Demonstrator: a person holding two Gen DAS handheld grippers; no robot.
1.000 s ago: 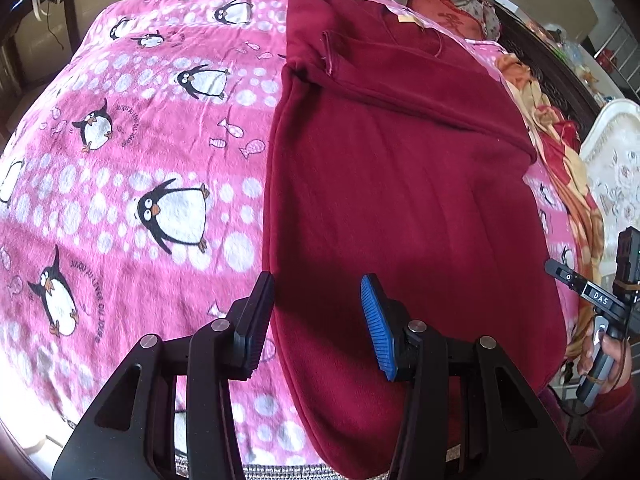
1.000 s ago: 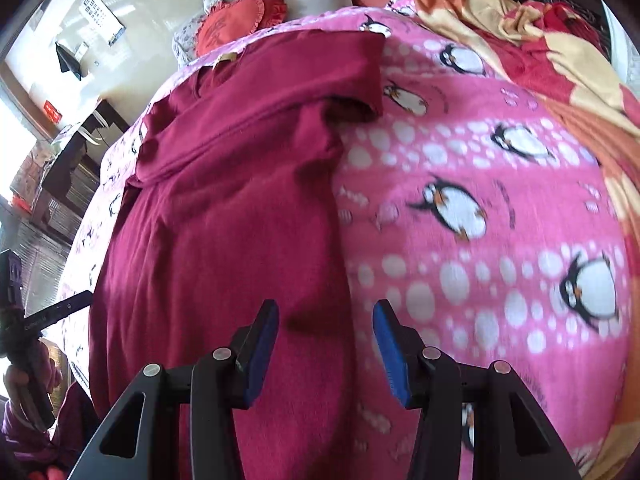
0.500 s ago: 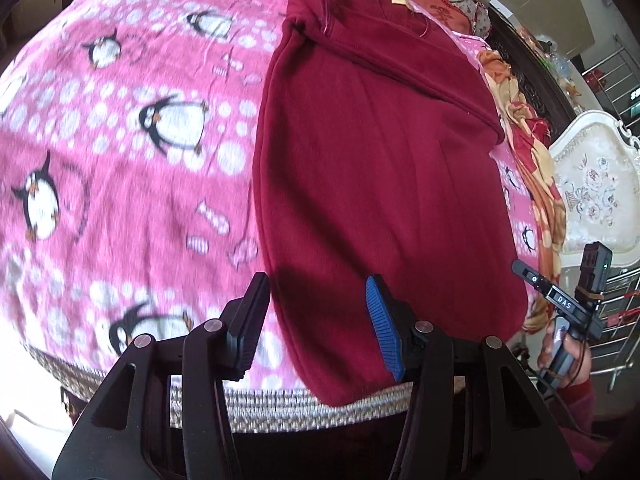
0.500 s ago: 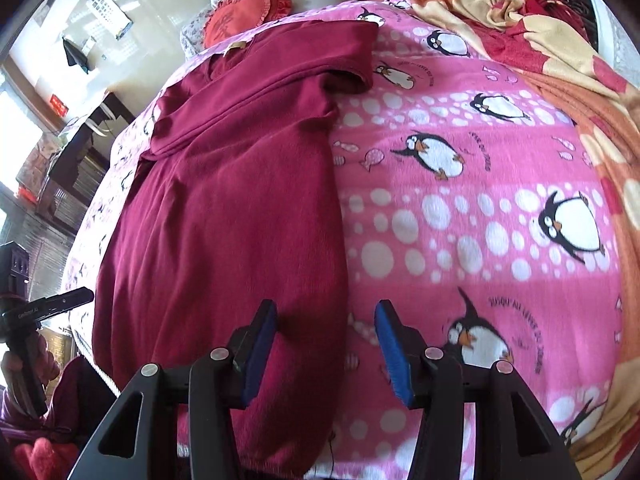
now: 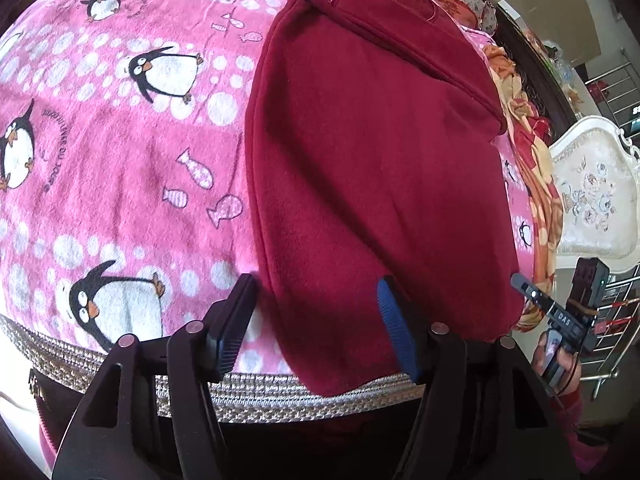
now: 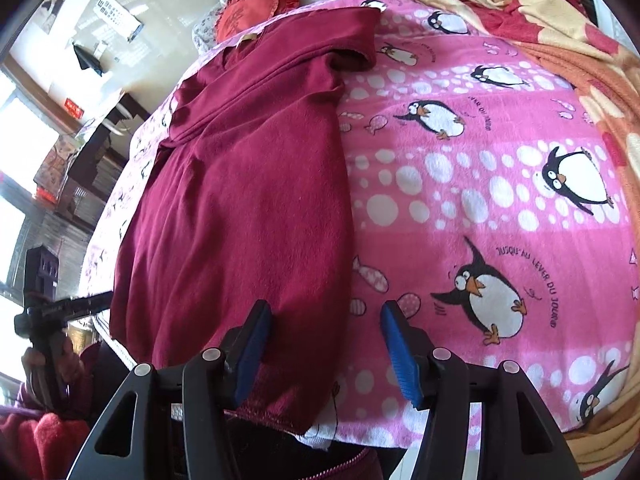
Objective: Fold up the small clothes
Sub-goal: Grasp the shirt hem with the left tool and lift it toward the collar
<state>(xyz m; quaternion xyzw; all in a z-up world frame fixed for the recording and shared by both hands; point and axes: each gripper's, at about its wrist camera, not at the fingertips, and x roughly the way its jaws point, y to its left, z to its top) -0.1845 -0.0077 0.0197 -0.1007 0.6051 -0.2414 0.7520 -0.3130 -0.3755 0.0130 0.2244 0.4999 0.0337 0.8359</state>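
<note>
A dark red fleece garment (image 5: 372, 152) lies flat and lengthwise on a pink penguin blanket (image 5: 120, 140), sleeves folded across its far end. Its hem hangs slightly over the bed's near edge. My left gripper (image 5: 316, 320) is open, its jaws on either side of the hem's left corner. In the right wrist view the garment (image 6: 248, 208) lies left of centre on the blanket (image 6: 480, 184). My right gripper (image 6: 326, 344) is open, its jaws on either side of the hem's right corner. Neither gripper holds cloth.
The bed's woven trim edge (image 5: 280, 396) runs just under the left gripper. An orange-and-red quilt (image 6: 560, 32) lies along the right side. Red and floral pillows (image 6: 256, 12) sit at the head. A white ornate chair (image 5: 596, 192) stands beside the bed.
Both grippers have drawn back along the garment toward the bed's near edge and lowered to the hem corners. Both stayed open.
</note>
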